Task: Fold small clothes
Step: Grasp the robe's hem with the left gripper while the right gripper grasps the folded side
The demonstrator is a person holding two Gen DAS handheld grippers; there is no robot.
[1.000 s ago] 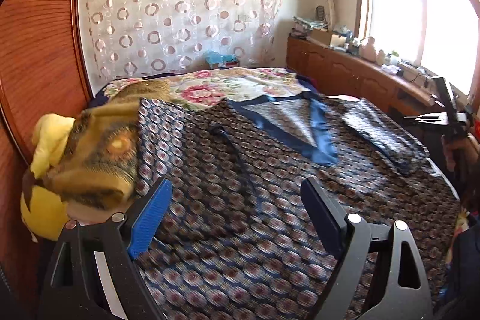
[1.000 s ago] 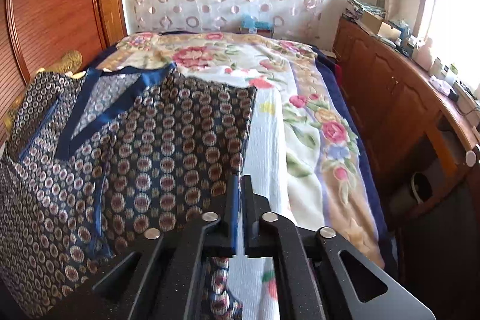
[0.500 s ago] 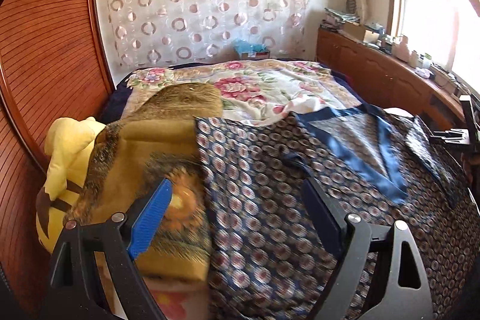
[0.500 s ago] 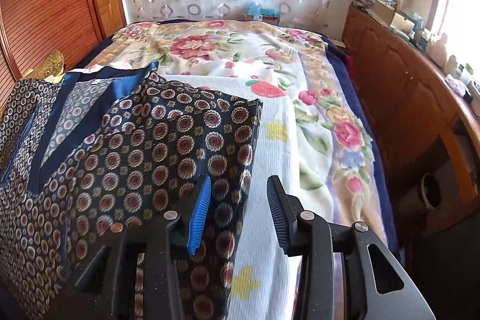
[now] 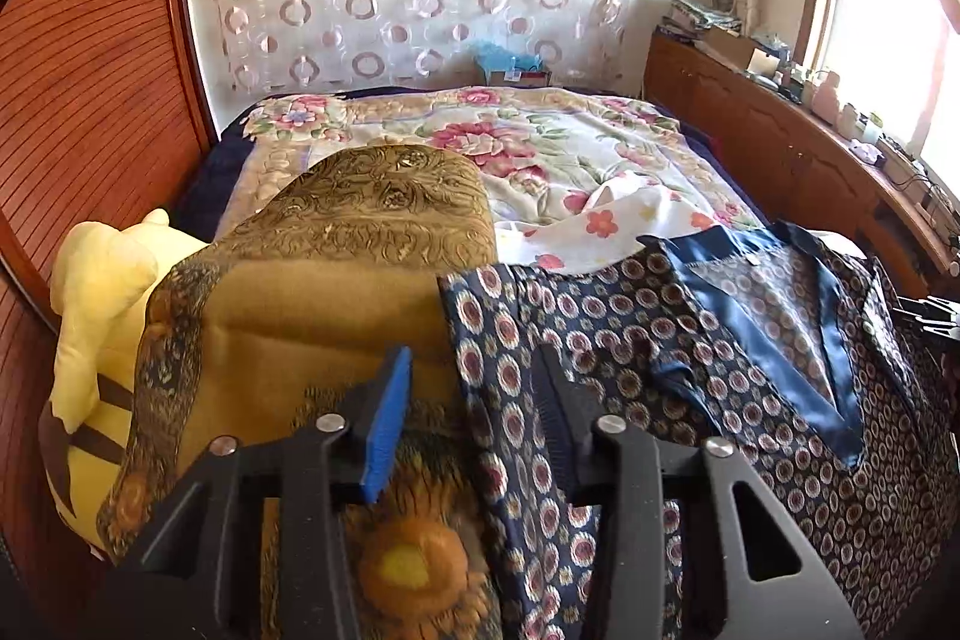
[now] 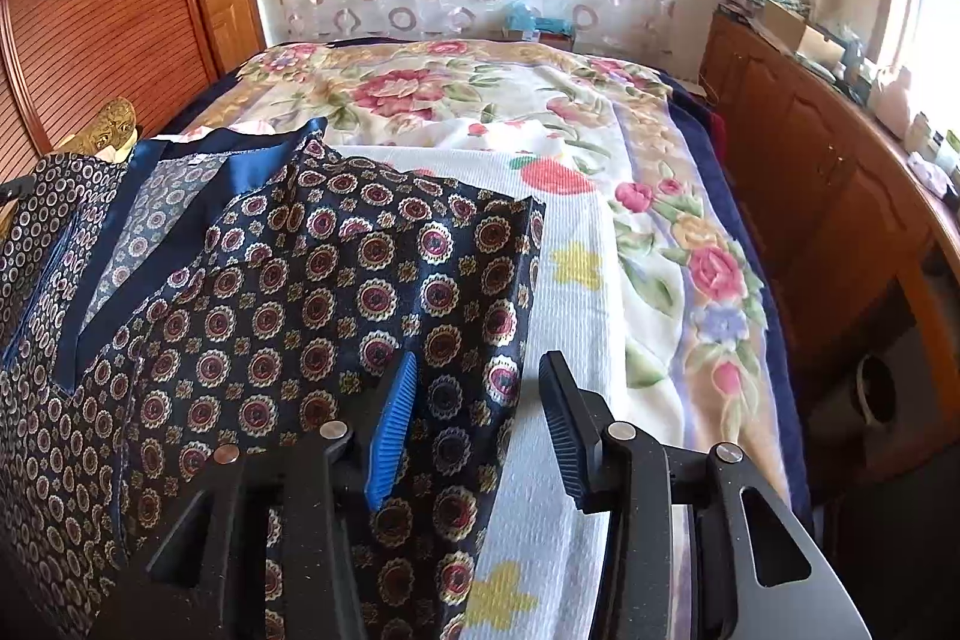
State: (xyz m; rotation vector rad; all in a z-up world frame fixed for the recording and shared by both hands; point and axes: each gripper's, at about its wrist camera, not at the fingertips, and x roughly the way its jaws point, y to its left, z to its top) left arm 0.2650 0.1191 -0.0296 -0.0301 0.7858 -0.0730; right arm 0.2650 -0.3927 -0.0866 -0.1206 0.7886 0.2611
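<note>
Left wrist: your left gripper (image 5: 474, 424) has just been narrowing, jaws part-way in over the patterned shirt's (image 5: 690, 352) left edge, pads not pressing it. Brown cushion (image 5: 336, 292) just beside.
Right wrist: your right gripper (image 6: 480, 430) has just opened, jaws straddling the shirt's folded right edge (image 6: 510, 316), not gripping; the shirt lies on the floral bedspread (image 6: 672, 244)

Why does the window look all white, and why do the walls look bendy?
Left wrist view: sunlight overexposes the window to plain white; the fisheye lens bows the wooden wall; the sunflower print near the lens is blurred. Right wrist view: same glare at the window, but the patterned garment is sharp.
</note>
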